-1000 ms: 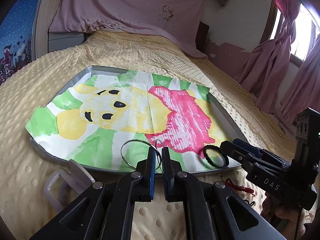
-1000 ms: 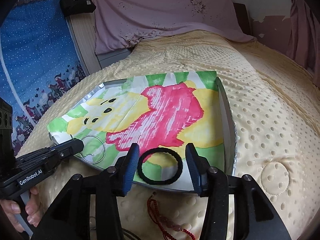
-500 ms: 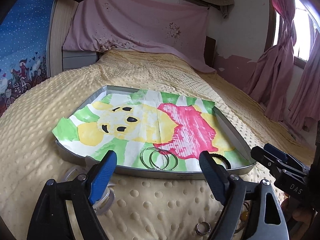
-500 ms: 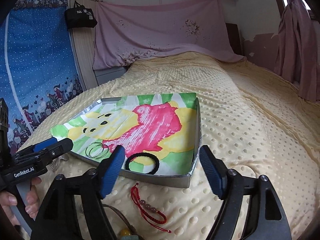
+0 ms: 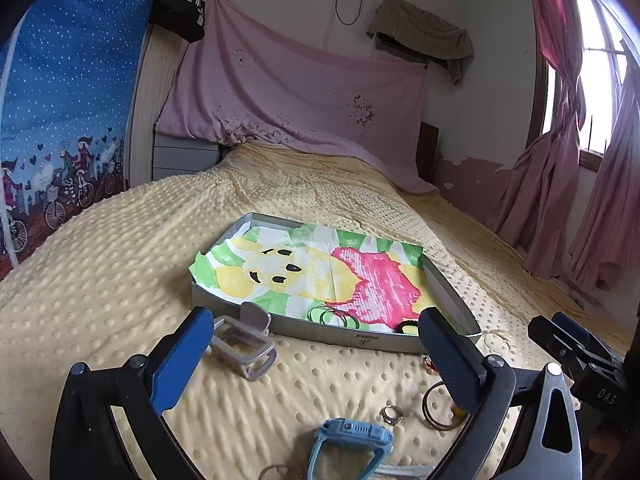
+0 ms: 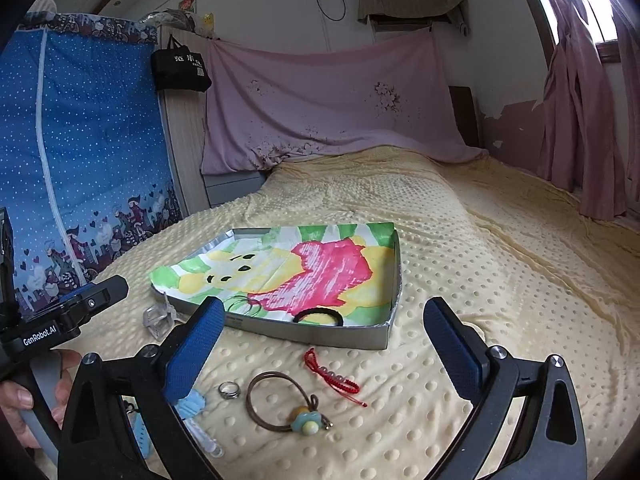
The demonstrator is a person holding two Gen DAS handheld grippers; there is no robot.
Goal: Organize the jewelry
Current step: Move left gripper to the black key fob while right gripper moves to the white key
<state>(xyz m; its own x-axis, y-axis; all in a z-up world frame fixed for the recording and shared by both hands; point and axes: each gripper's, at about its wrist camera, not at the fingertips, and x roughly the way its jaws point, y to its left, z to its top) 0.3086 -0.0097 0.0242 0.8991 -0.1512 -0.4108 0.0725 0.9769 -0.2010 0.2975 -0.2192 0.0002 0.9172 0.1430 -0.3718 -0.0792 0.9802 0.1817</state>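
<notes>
A grey tray (image 5: pixel 360 339) (image 6: pixel 320 332) lined with a painted sheet lies on the bed. Thin silver hoops (image 5: pixel 332 315) and a black hair tie (image 6: pixel 318 315) (image 5: pixel 406 326) rest near its front edge. On the blanket before it lie a red cord bracelet (image 6: pixel 332 374), a silver ring (image 6: pixel 229 390) (image 5: pixel 392 414), a brown cord bracelet with a charm (image 6: pixel 280 402), a blue watch (image 5: pixel 352 440) and a clear hair clip (image 5: pixel 244 348) (image 6: pixel 158 320). My left gripper (image 5: pixel 316 360) and right gripper (image 6: pixel 324 354) both hang open and hold nothing, pulled back from the tray.
A yellow dotted blanket (image 6: pixel 500 280) covers the bed. A pink sheet (image 5: pixel 300 96) hangs at the headboard, a blue dotted screen (image 6: pixel 88 152) stands left, pink curtains (image 5: pixel 580 184) right. A hand (image 6: pixel 24 404) holds the left gripper's handle.
The left gripper opened and let the silver hoops go in the tray. Both grippers drew back and up from the tray, bringing the loose jewelry on the blanket into view.
</notes>
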